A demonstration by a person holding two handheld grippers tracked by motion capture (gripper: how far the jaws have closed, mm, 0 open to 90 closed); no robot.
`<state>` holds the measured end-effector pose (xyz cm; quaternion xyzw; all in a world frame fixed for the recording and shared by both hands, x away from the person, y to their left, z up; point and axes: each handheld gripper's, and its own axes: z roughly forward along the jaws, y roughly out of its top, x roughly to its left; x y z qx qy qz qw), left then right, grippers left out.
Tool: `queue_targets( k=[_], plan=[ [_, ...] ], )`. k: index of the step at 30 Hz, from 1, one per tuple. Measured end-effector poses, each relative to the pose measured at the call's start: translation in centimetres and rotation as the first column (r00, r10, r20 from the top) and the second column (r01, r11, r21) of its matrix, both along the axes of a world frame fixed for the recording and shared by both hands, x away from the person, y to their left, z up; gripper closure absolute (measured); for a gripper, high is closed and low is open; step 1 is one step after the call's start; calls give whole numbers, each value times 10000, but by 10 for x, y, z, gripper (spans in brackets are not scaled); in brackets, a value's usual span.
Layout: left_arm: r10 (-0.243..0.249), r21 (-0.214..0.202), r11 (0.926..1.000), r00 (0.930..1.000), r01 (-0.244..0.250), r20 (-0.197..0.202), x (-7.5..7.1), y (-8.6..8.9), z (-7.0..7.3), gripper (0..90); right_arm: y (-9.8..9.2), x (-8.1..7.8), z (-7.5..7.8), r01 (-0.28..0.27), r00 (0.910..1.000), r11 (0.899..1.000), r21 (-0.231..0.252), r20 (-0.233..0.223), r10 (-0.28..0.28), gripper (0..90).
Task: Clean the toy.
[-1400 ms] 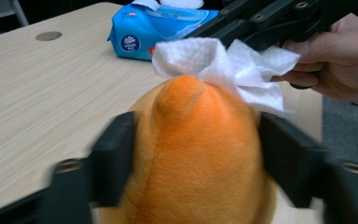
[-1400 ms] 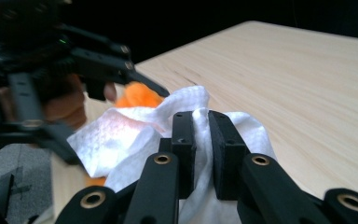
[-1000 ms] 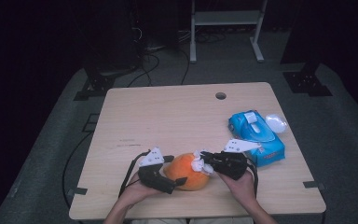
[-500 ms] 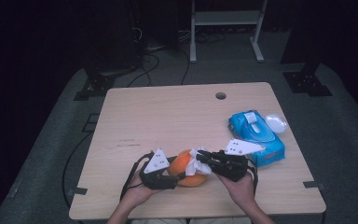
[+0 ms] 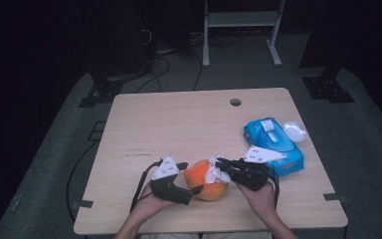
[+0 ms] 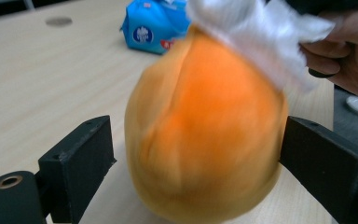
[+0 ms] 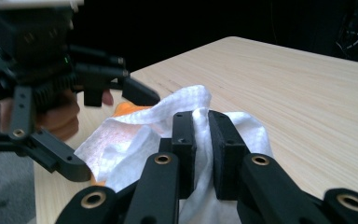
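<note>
The ball [image 5: 208, 180] sits on the table [image 5: 179, 124] near the front edge. The left gripper [image 5: 191, 188] is on its left side, the right gripper [image 5: 219, 165] on its right. The wipe [image 5: 214, 172] lies on the ball. The wipe pack [image 5: 273, 142] is farther back and to the right

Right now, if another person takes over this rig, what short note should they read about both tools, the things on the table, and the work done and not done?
Left tool: jaws have just been opening; they stand either side of the orange fruit, and whether the pads press it I cannot tell.
Right tool: shut on the white wipe, which lies on top of the fruit.
Fruit sits on the table near the front edge; the blue wipe pack is to its right.
Done: wipe taken and brought to the fruit.
Left: probably wiping the rest of the fruit.
</note>
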<state>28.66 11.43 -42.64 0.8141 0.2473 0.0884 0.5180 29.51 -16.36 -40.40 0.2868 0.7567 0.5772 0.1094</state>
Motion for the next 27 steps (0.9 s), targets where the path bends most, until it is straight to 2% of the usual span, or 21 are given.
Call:
queue_targets(
  k=[2,3,6,8,10,12,14,16,21,23,25,27],
  plan=[
    [-171,102,9998,9998,170,49,-1,-6,-5,114,0,1,0,-4,10000,10000,38,-23,4,806],
    [-148,143,9998,9996,144,244,-3,-8,-5,152,1,0,0,-3,10000,10000,28,-14,3,806],
    [48,408,9991,9967,-82,813,-8,-8,4,340,3,-2,2,39,9999,10000,-34,144,-38,806],
    [140,477,9987,9931,-196,1163,-11,-5,10,387,3,-3,4,19,10000,9999,113,88,-20,806],
    [103,658,9977,9920,-187,1259,-11,-3,13,399,5,-4,5,-265,9996,9993,266,-3,266,806],
    [81,721,9973,9934,-164,1142,-11,0,12,401,11,-8,5,-412,9991,9991,128,90,411,805],
    [75,614,9980,9947,-138,1022,-10,1,10,404,13,-6,4,-435,9989,9991,-12,196,435,803],
    [86,594,9981,9950,-146,998,-10,1,10,407,9,-1,1,-394,9992,9989,248,-37,395,804],
    [249,304,9992,9968,-273,758,-6,0,9,414,3,3,-3,-111,9999,9996,264,-123,115,805],
    [338,122,9993,9978,-345,565,-4,0,8,413,9,-2,-1,-189,9998,9996,205,66,188,805],
    [398,60,9992,9980,-402,484,-2,-2,7,409,17,-7,0,-567,9981,9983,163,244,563,805],
    [404,125,9991,9979,-411,508,-3,-2,8,406,23,-11,2,-688,9964,9976,-74,489,691,804]
  ],
)
